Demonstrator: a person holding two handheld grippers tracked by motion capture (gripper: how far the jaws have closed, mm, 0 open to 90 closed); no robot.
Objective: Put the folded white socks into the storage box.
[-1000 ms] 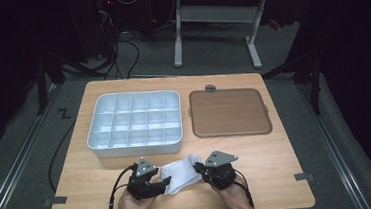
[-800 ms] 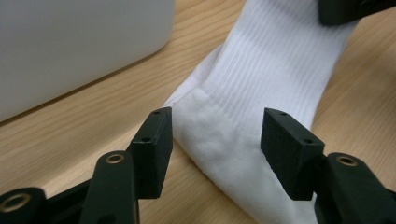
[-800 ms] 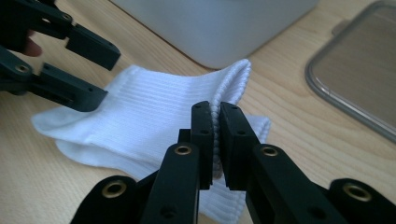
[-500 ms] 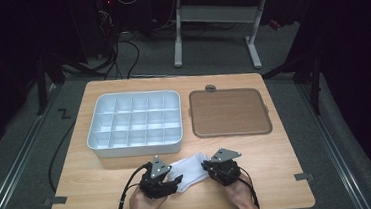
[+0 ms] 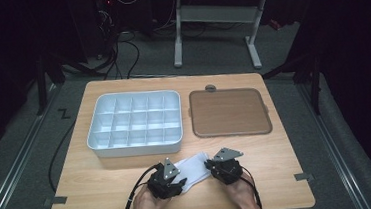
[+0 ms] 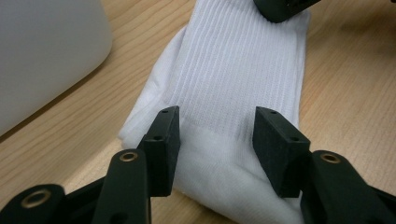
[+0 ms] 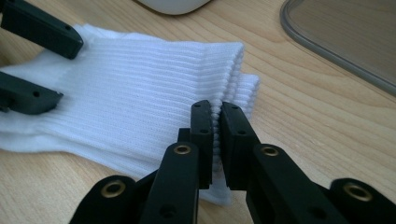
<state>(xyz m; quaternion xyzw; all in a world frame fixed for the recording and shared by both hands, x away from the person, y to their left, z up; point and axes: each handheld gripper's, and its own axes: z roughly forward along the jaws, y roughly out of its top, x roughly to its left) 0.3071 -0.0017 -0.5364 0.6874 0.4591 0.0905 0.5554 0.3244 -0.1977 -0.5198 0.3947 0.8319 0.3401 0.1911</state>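
White sock (image 5: 192,168) flat on the tabletop (image 5: 277,152). Right gripper (image 7: 215,123) jaws pinch its cuff edge; left gripper (image 6: 217,135) jaws, wide apart, straddle the foot. Close squarely, gathering every layer.

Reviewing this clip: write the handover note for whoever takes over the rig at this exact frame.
Right gripper: shut on the ribbed cuff edge of the white sock.
Left gripper: open, fingers straddling the sock's other end, not yet closed.
Sock lies flat at the table's near edge; the compartment tray holds nothing, brown lid beside it.
Done: one end gripped. Left: probably close left, then fold or place the sock.
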